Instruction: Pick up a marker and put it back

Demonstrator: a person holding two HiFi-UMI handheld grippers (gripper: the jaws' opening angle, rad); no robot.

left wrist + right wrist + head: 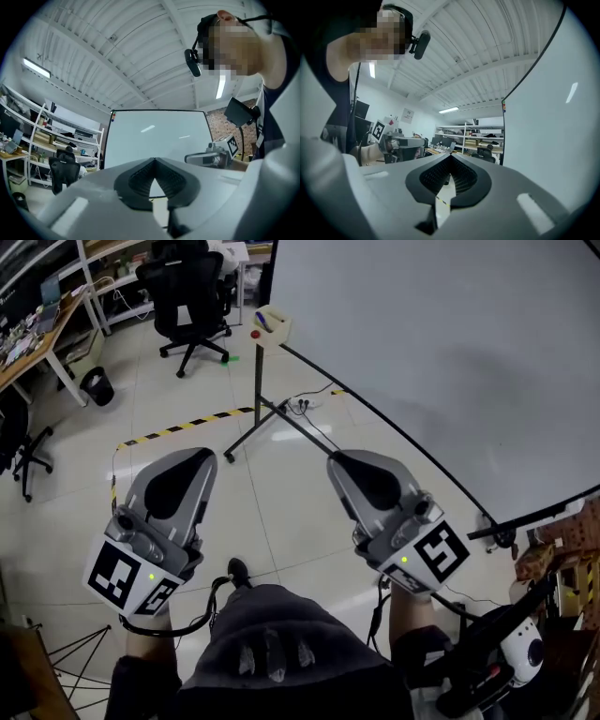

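A small cream holder box point(272, 326) hangs at the near corner of the whiteboard point(441, 343). A blue marker point(262, 321) lies in the box, and a red round thing point(256, 334) sits at its lower edge. Both grippers are held low in front of the person, far from the box. My left gripper point(202, 455) is shut with nothing in it, its fingertips meeting in the left gripper view point(153, 160). My right gripper point(335, 461) is shut and empty too, its tips touching in the right gripper view point(450, 155).
The whiteboard's stand legs point(267, 418) spread over the tiled floor ahead. A strip of yellow-black tape point(187, 425) crosses the floor. A black office chair point(192, 296), a black bin point(97, 385) and desks stand at the back left. A tripod base with cables point(502, 652) is at the right.
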